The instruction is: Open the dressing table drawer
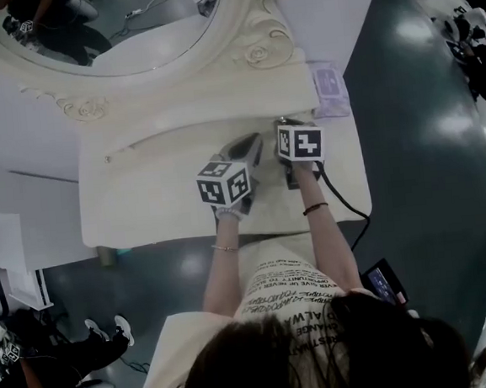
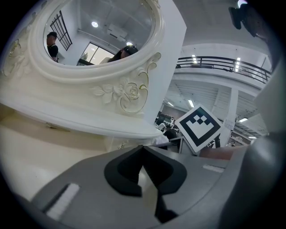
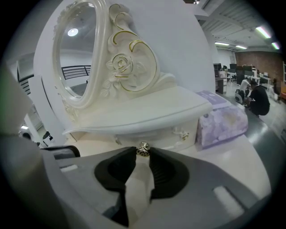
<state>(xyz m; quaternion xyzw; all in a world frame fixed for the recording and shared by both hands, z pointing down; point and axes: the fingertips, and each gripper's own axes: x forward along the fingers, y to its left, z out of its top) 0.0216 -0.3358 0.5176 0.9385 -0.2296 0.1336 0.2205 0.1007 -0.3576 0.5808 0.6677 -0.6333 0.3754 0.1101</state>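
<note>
Only the right gripper view shows the grip itself: the right tongs (image 3: 143, 154) are closed most of the way, their dark tips pinching a small metal knob (image 3: 143, 150). The knob belongs to the drawer (image 3: 165, 134), a shallow cream front set back under the ledge (image 3: 147, 109) that carries the mirror (image 3: 78, 53). A lilac tissue pack (image 3: 223, 123) lies on the desk (image 3: 250, 152) just to the right of the drawer.

The head view hides the knob and the drawer front beneath the ledge. It does show both tools side by side on the desk top, each under its marker cube (image 1: 223, 182), with the person's forearms reaching to them.

The left gripper view shows the left tongs (image 2: 142, 147) with tips together and nothing between them. They point past the mirror frame, and the right tool's marker cube stands close on the right.
</note>
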